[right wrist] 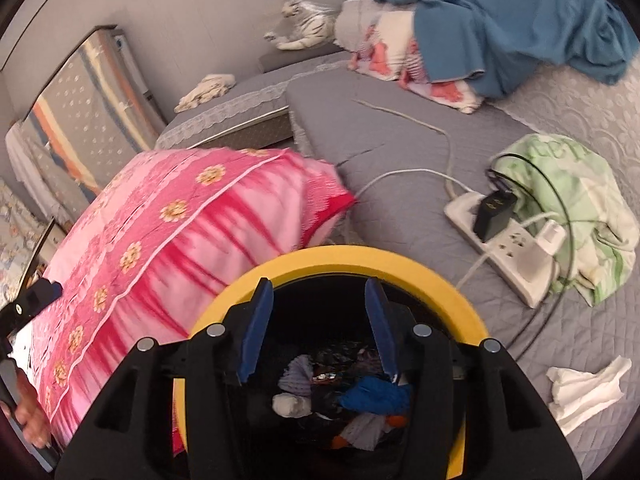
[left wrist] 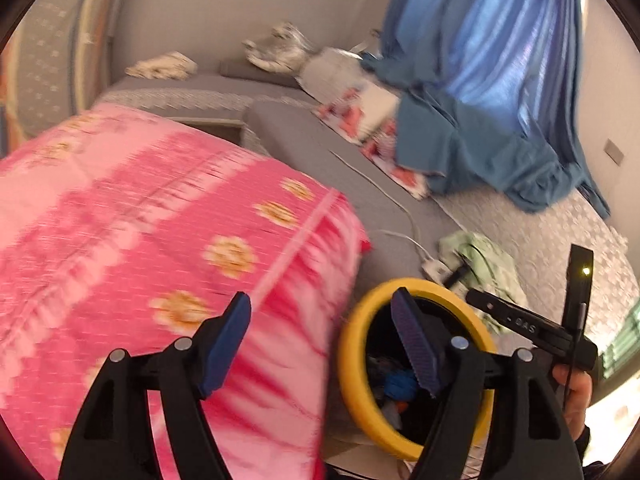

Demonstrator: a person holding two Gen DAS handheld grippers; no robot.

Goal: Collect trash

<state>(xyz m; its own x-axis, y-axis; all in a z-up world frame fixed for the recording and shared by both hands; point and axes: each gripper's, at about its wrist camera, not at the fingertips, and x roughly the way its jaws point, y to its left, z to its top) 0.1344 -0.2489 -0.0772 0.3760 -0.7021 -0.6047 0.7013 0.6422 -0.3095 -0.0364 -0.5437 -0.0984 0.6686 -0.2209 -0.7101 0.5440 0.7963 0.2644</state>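
A trash bin with a yellow rim [right wrist: 400, 260] stands beside the grey bed; inside lie several bits of trash, among them a blue wrapper [right wrist: 374, 396] and white crumpled paper [right wrist: 290, 404]. My right gripper [right wrist: 320, 324] is open and empty, right above the bin's mouth. A crumpled white tissue [right wrist: 584, 390] lies on the bed to the right of the bin. In the left wrist view my left gripper [left wrist: 322, 340] is open and empty, over the edge of the pink quilt [left wrist: 140, 240], with the bin's rim [left wrist: 352, 344] just to its right.
A white power strip [right wrist: 508, 248] with plugs and cables lies on the bed next to a green-white cloth [right wrist: 580, 200]. A blue curtain [left wrist: 500, 80] and a floral pillow [right wrist: 400, 56] lie at the back. A plush tiger [right wrist: 304, 28] sits by the wall.
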